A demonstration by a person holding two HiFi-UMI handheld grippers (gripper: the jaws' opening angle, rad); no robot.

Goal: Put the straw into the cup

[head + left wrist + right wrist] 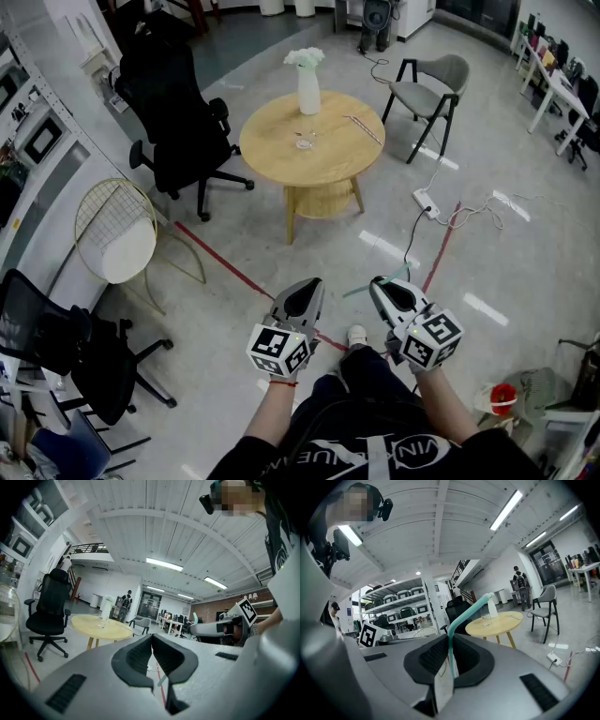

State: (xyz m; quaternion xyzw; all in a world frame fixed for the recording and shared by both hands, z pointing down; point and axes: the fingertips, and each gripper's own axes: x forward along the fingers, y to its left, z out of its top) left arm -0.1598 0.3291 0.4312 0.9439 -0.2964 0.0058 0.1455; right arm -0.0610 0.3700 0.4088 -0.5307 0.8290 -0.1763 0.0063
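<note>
Your right tongs (450,640) are clenched on the teal bendy plastic straw (464,613), which points up and forward toward the small clear glass cup (486,618). The cup stands well ahead on the round wooden tabletop (508,620). Your left tongs (152,637) are pressed together, empty.

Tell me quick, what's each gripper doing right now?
Left gripper: closed, nothing between its jaws.
Right gripper: closed on the teal straw.
</note>
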